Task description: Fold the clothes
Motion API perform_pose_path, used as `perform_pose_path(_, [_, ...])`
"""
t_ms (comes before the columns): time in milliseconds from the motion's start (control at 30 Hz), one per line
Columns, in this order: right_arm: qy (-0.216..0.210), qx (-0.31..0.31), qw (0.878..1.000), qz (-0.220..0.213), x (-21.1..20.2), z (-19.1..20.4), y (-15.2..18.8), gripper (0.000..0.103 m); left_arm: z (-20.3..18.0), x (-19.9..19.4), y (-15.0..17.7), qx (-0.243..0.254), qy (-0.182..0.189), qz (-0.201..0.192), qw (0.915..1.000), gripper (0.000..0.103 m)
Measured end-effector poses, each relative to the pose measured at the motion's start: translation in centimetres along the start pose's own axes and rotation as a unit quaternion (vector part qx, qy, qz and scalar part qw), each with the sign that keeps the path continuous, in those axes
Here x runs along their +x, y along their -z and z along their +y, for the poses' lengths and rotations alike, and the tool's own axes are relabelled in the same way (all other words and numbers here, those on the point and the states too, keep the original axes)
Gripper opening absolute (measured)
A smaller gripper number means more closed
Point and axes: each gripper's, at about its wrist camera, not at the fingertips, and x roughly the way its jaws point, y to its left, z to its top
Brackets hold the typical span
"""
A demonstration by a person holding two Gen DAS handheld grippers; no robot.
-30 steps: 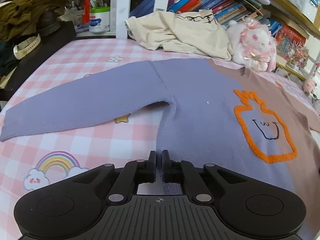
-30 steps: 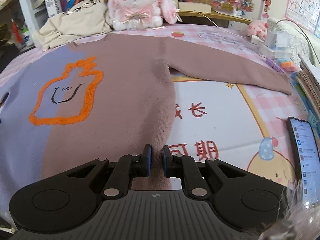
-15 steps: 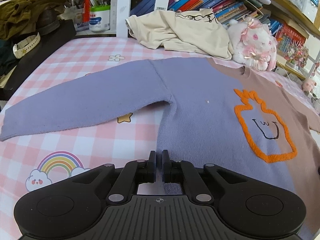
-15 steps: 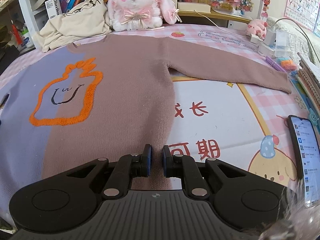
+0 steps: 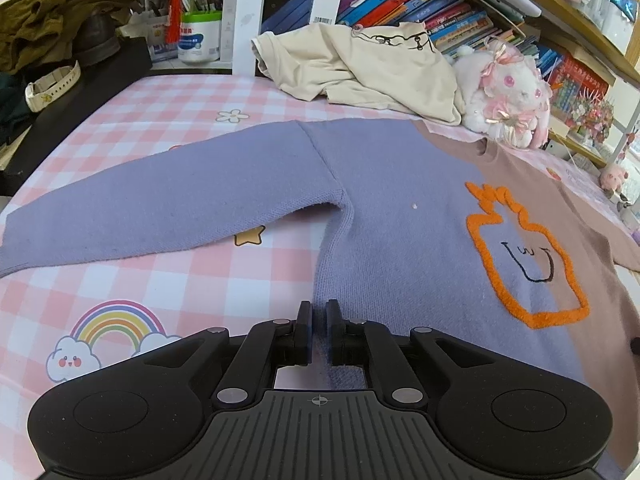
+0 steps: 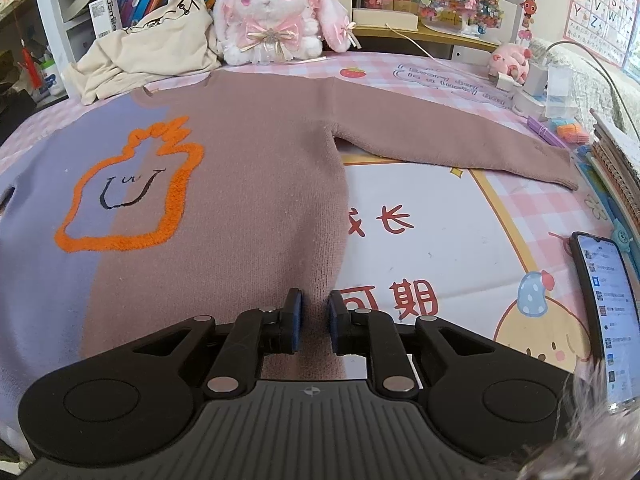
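A knit sweater, lavender on one half and brown on the other with an orange outlined figure, lies flat and face up on the pink checked cover. Its lavender sleeve stretches left, and in the right wrist view its brown sleeve stretches right. My left gripper sits at the lavender bottom hem, its jaws opening with a narrow strip of knit still between the pads. My right gripper sits at the brown hem of the sweater, its jaws opening too, with fabric filling the gap.
A crumpled cream garment and a white plush rabbit lie behind the sweater, in front of shelves of books. A lit phone and notebooks lie along the right edge. A watch rests on a dark ledge at left.
Both pairs of jaws stand slightly wider apart than before, the right more so. The sweater and both hands have kept their places.
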Motion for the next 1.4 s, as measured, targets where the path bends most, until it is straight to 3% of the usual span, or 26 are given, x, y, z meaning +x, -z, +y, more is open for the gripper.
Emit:
perform_pose_path(133, [0.010, 0.003, 1.000, -0.002, 0.0, 0.1, 0.1, 0.017, -0.2, -0.1, 0.1, 0.002, -0.009, -0.004, 0.9999, 0.013])
perform_pose_path(233, [0.025, 0.020, 0.999, -0.006, -0.2, -0.1, 0.4, 0.030, -0.4, -0.3, 0.3, 0.003, -0.014, -0.006, 0.9999, 0.021])
perform_pose_path(367, [0.030, 0.039, 0.999, -0.010, -0.3, -0.9, 0.7, 0.043, -1.4, -0.8, 1.0, 0.011, -0.025, 0.000, 0.9996, 0.062])
perform_pose_path(400, [0.029, 0.036, 0.999, -0.012, -0.3, -1.0, 0.8, 0.044, -1.6, -1.0, 1.3, 0.009, -0.026, -0.002, 0.9996, 0.062])
perform_pose_path(500, [0.030, 0.026, 0.999, -0.015, -0.2, -1.5, 0.9, 0.063, -2.3, -1.5, 2.3, 0.004, -0.036, -0.011, 0.9993, 0.066])
perform_pose_path(667, [0.011, 0.035, 0.999, -0.011, -0.1, -2.9, 1.1, 0.076, -3.8, -1.8, 2.8, 0.000, -0.064, 0.004, 0.9979, 0.075])
perform_pose_path(900, [0.002, 0.020, 1.000, -0.004, -0.3, -3.4, 1.3, 0.086, -6.0, -3.7, 3.5, -0.025, -0.076, 0.001, 0.9967, 0.084])
perform_pose_path(1200, [0.001, -0.033, 0.999, -0.033, -0.7, -3.1, -1.1, 0.094, -8.9, -5.5, 2.6, 0.030, -0.090, -0.006, 0.9954, 0.087])
perform_pose_path(1400, [0.000, 0.024, 0.998, -0.056, -2.8, -1.9, 0.3, 0.097, -9.1, -6.9, 4.0, -0.041, -0.104, -0.020, 0.9935, 0.088])
